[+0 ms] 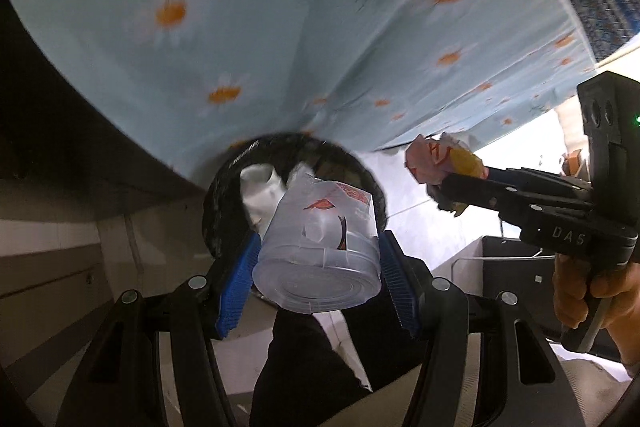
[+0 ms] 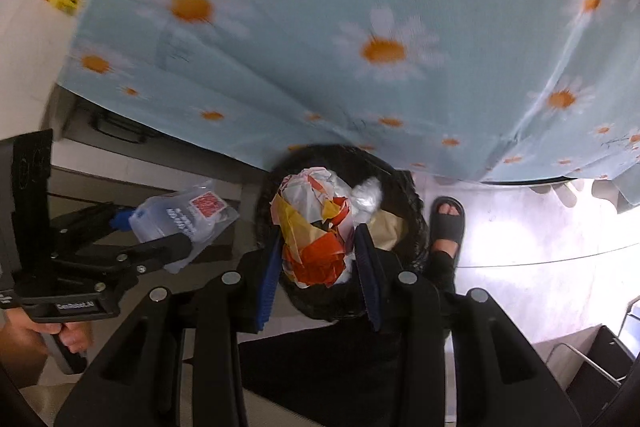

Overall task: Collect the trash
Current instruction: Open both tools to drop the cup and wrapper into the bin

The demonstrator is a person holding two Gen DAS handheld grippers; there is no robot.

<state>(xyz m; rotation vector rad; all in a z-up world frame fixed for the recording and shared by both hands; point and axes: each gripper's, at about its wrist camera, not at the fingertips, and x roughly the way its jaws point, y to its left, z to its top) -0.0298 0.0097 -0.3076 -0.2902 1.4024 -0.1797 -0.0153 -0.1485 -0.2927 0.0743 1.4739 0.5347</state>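
2 grippers: each is carrying 1 piece of trash above a black bin beside a table draped in a daisy-print cloth (image 1: 280,27).
Left gripper (image 1: 316,267): its blue pads (image 1: 240,283) are pressing on opposite sides of a clear plastic cup (image 1: 320,247), jaws clamped on it near the closed base.
Clear plastic cup: it is hanging base toward the camera, mouth pointing at the bin (image 1: 224,227); in the right wrist view the cup (image 2: 176,215) is sitting beside the bin rim, not yet over the opening.
Cup handling: it is looking light, thin-walled and smooth, so a hard squeeze is likely denting it and a loose one is likely letting it slip; the ribbed band near the base is appearing to be the stiffest place to hold.
Right gripper (image 2: 320,259): its fingers are closing on a crumpled wrapper (image 2: 316,227) in white, yellow and red.
Crumpled wrapper: it is hovering over the open bin (image 2: 412,211); the left wrist view is showing the wrapper (image 1: 440,159) bunched at the fingertips.
Wrapper handling: it is looking soft, springy and nearly weightless, best pinched across its bulk, since loose flaps are likely tearing or pulling free.
Bin contents: white scraps (image 1: 260,187) are lying inside.
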